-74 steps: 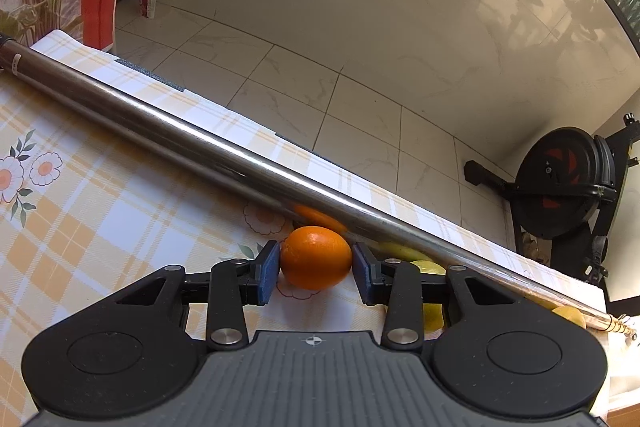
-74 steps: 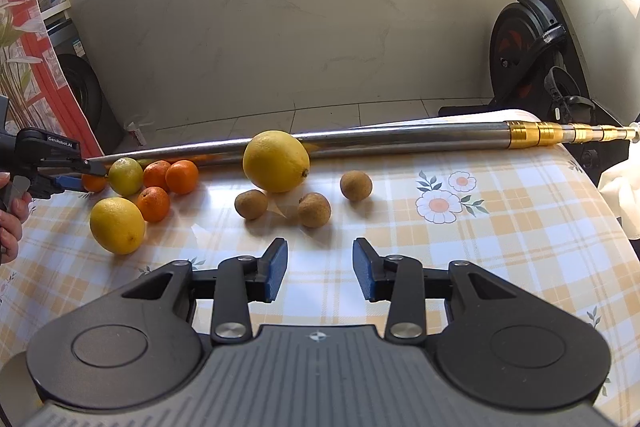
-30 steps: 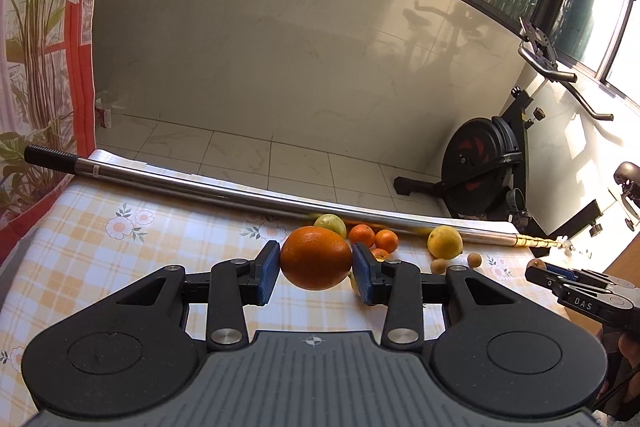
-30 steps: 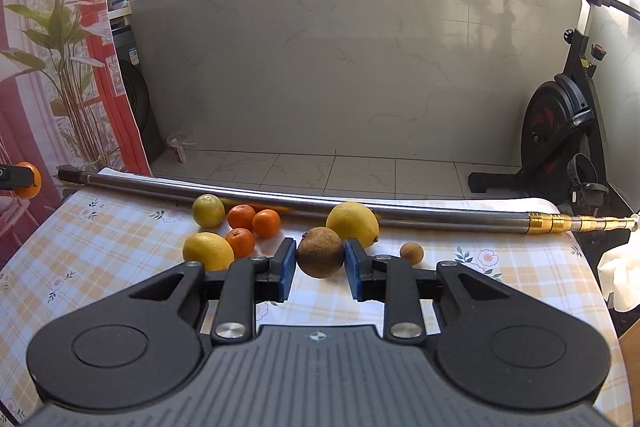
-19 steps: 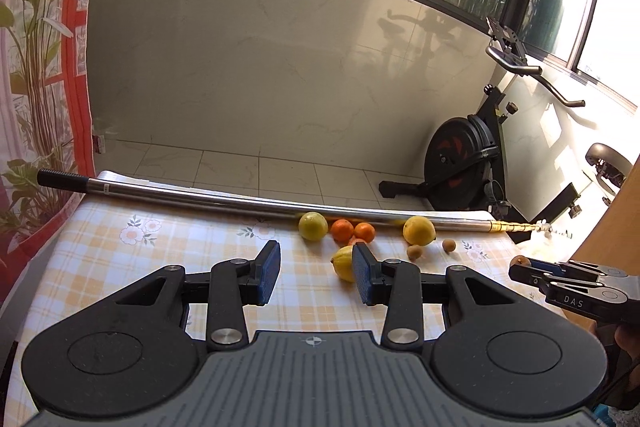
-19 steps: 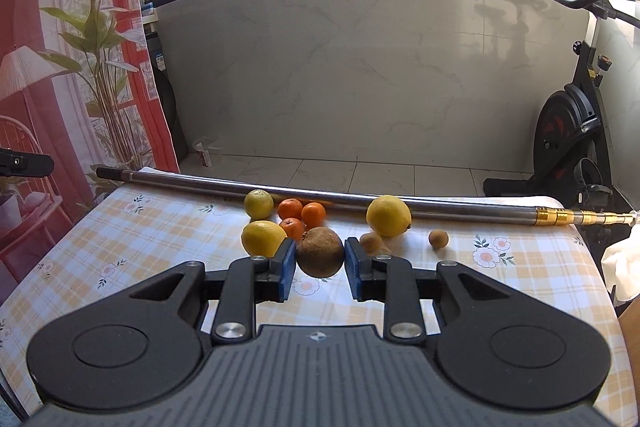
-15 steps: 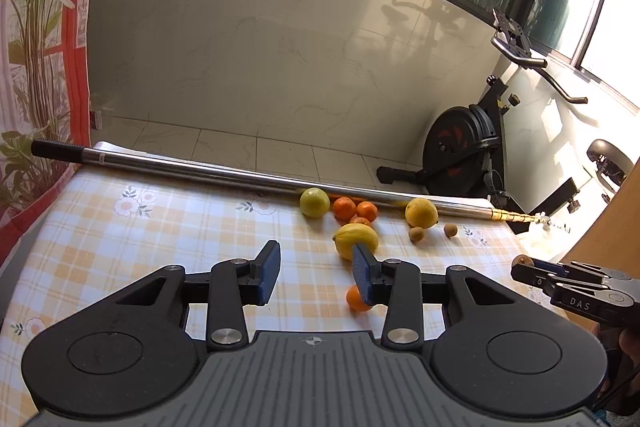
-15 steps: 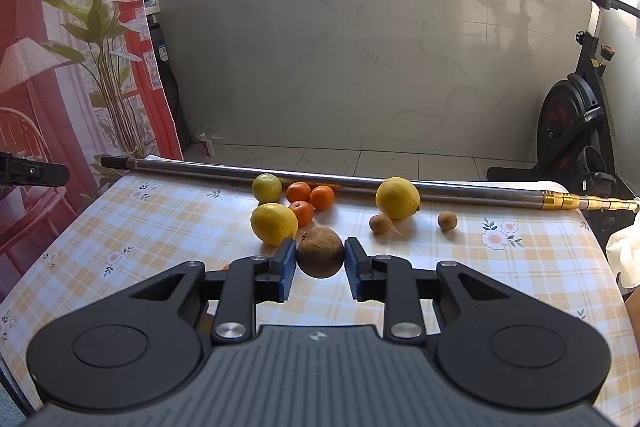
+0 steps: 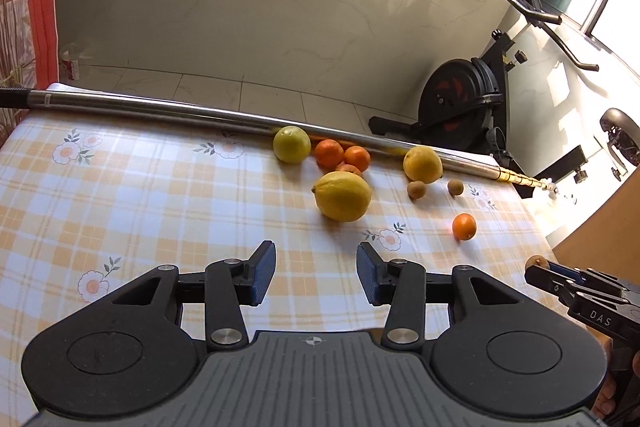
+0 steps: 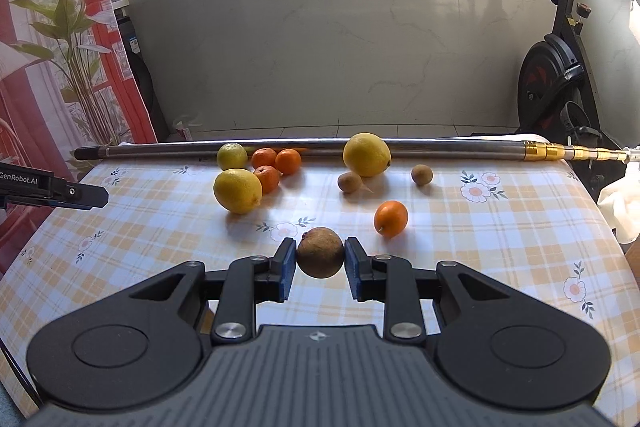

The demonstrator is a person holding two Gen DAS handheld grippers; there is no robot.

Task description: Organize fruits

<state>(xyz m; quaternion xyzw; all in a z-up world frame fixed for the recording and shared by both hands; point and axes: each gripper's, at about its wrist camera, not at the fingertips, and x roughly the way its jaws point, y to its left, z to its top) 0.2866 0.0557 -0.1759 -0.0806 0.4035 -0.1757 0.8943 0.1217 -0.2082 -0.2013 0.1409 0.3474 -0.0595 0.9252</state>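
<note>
Fruits: lemons, tangerines, small brown fruits along metal pole (image 10: 440, 145); one orange (image 10: 391, 218) apart.
Left gripper (image 9: 316, 273): jaws opening, empty.
Right gripper (image 10: 320, 265): jaws clamped on brown fruit (image 10: 320, 257).
Surface (image 10: 500, 227): checked cloth.

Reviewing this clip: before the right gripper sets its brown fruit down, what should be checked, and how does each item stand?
1. Right gripper clamped on brown fruit: ok.
2. Left gripper empty, jaws opening: ok.
3. Tablecloth bare below the fruit: ok.
4. Loose orange close by, could be bumped: not ok.
5. Two small brown fruits visible as its group: ok.
6. Orange at rest: cannot tell.
</note>
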